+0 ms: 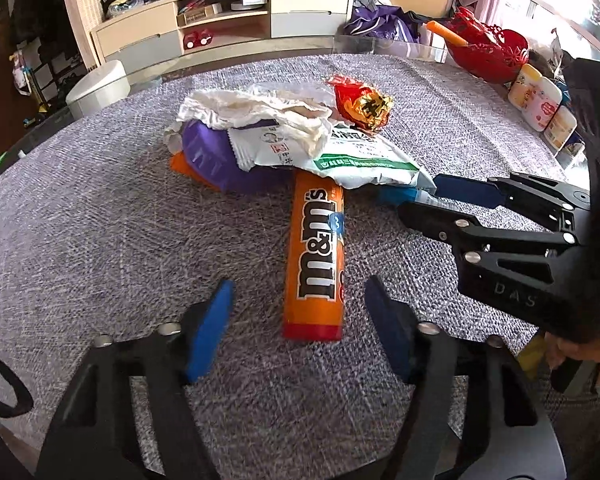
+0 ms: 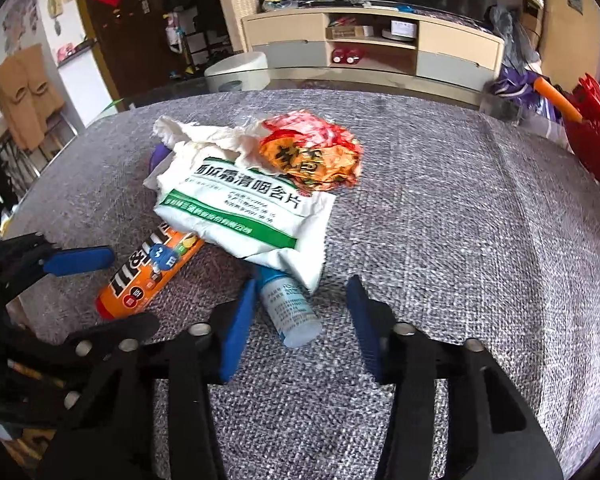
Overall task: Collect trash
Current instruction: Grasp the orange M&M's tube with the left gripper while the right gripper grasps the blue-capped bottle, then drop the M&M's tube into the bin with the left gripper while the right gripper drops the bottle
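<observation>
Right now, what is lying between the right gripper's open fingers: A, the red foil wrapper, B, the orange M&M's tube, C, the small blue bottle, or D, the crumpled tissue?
C: the small blue bottle lies between the fingers of the open right gripper, its far end tucked under the white and green packet.

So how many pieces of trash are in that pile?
6 visible: M&M's tube, white-green packet, small blue bottle poking from under it, crumpled tissue, red-gold wrapper, purple wrapper. More may be buried underneath.

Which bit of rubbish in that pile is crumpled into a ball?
The red and gold foil wrapper, scrunched up at the far edge of the pile. The white and green packet lies fairly flat, and the orange M&M's tube is a rigid cylinder on its side.
</observation>
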A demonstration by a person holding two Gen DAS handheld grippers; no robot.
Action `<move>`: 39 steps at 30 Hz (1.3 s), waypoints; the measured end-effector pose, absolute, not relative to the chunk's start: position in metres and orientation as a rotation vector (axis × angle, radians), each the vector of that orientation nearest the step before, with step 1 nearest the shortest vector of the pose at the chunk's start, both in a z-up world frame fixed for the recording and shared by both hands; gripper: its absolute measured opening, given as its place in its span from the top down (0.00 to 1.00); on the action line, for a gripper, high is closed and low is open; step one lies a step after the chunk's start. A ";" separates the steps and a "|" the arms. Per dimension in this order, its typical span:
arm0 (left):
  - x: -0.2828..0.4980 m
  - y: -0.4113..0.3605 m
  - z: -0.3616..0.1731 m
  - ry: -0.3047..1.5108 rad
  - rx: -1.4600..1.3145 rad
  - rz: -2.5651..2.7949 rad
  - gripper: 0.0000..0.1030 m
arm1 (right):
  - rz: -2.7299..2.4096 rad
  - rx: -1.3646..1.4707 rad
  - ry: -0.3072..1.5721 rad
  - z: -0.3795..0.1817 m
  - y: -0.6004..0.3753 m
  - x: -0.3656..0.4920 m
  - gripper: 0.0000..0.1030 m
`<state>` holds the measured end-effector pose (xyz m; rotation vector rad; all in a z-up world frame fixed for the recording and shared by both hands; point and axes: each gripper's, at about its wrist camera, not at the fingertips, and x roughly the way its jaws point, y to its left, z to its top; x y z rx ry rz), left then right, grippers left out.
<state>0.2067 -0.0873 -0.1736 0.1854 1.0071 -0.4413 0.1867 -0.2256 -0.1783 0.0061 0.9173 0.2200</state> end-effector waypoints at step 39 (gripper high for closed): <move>0.013 -0.043 -0.182 1.015 0.142 -0.525 0.75 | 0.302 0.104 1.022 -0.192 -0.205 0.008 0.80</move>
